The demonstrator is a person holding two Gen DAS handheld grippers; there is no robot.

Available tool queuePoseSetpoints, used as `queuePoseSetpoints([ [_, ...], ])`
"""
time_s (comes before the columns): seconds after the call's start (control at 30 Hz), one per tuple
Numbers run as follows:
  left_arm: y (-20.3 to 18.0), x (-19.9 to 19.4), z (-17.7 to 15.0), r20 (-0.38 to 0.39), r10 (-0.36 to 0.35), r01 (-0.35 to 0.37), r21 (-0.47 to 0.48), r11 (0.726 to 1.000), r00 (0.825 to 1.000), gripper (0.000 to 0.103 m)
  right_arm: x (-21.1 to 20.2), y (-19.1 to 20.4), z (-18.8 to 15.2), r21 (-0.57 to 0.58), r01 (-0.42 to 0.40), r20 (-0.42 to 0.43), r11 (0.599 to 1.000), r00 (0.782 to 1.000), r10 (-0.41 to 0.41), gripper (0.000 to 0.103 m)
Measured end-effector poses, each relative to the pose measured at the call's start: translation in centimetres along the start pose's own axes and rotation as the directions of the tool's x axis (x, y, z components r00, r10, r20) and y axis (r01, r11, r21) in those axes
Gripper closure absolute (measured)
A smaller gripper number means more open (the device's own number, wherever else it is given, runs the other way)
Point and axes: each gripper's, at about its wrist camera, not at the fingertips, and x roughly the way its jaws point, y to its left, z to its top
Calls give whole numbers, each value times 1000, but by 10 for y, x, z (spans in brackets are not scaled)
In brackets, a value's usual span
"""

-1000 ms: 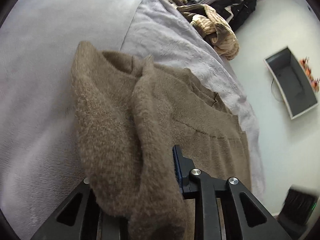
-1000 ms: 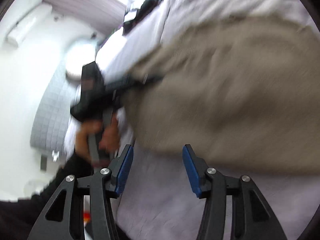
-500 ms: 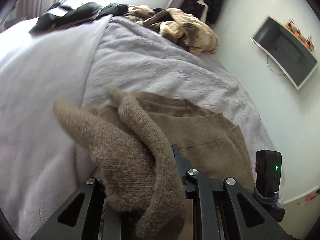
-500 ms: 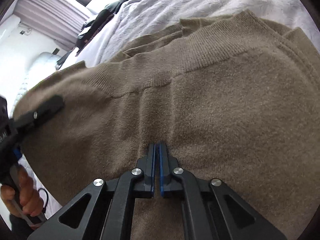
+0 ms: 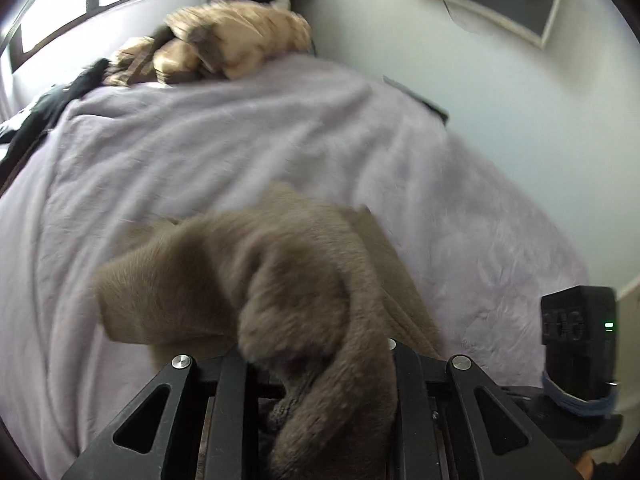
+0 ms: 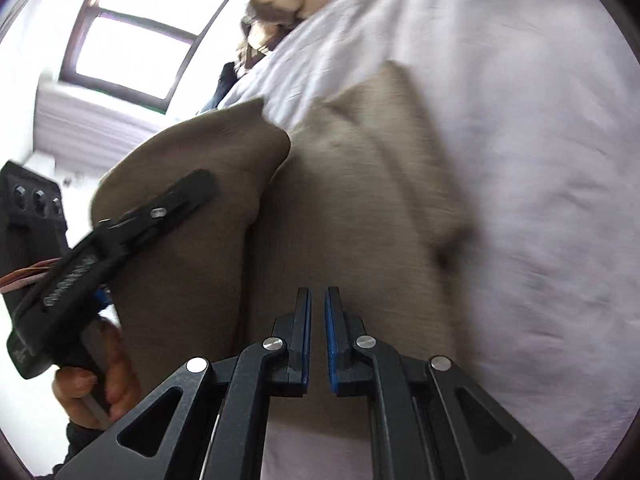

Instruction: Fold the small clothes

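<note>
Our left claw (image 5: 320, 364) stays clamped on a thick bunch of the brown sweater (image 5: 288, 288), now lifted and carried across the rest of it, so a fold is under way. Our right claw (image 6: 316, 336), wide apart a second ago, has narrowed to a thin empty slit and hovers over the sweater's flat half. The sweater is soft, fuzzy knit, draped in rounded folds on the bed (image 5: 200, 152), whose lilac cover is smooth and faintly wrinkled.

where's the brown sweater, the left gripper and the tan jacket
brown sweater (image 6: 360, 208): right wrist view, flat body.
left gripper (image 6: 176, 204): right wrist view, finger over the fold.
tan jacket (image 5: 240, 36): left wrist view, bunched middle.
</note>
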Motion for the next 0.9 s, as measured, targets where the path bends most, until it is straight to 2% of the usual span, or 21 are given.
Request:
queuePoseSetpoints([
  [0.1,-12,21,-1,-47,24,-24,3,1000,999,78,1,-16,-3,66,-69,6,995,998,69,94],
  [0.13,-13,22,-1,-49,1,-1,-9,1000,999,66,4,-16,-4,74,-81,10,994,997,80,93],
  [0.17,-13,21,-1,-44,-22,22,-20,1000,999,50,4,-20,-5,82,-93,13,992,996,92,93],
  [0.23,-13,15,-1,-16,-89,88,-49,995,996,32,6,-24,-6,96,-112,17,989,994,111,93],
  [0.27,-14,11,0,-1,-109,109,-54,993,994,29,5,-26,-7,102,-118,18,988,993,117,93],
  [0.4,-25,4,2,5,-125,125,-21,992,992,29,-3,-37,-12,138,-163,30,977,987,161,93],
  [0.5,-22,-10,1,52,-156,158,-29,987,986,29,-6,-55,-9,201,-232,60,952,973,225,93],
  [0.6,-5,-31,-4,112,-143,151,-62,987,983,29,-9,-65,-8,252,-300,92,920,954,286,91],
  [0.63,3,-37,-7,126,-122,133,-79,988,984,29,-10,-68,-8,264,-317,101,911,948,301,89],
  [0.7,23,-43,-15,133,-79,96,-123,988,988,29,-11,-71,-9,291,-360,125,886,933,338,75],
  [0.77,47,-43,-30,109,-53,72,-178,981,993,29,-14,-74,-12,301,-392,142,869,920,366,59],
  [0.9,87,-46,-77,44,-42,53,-274,960,998,29,-37,-73,-28,285,-408,152,867,913,380,46],
])
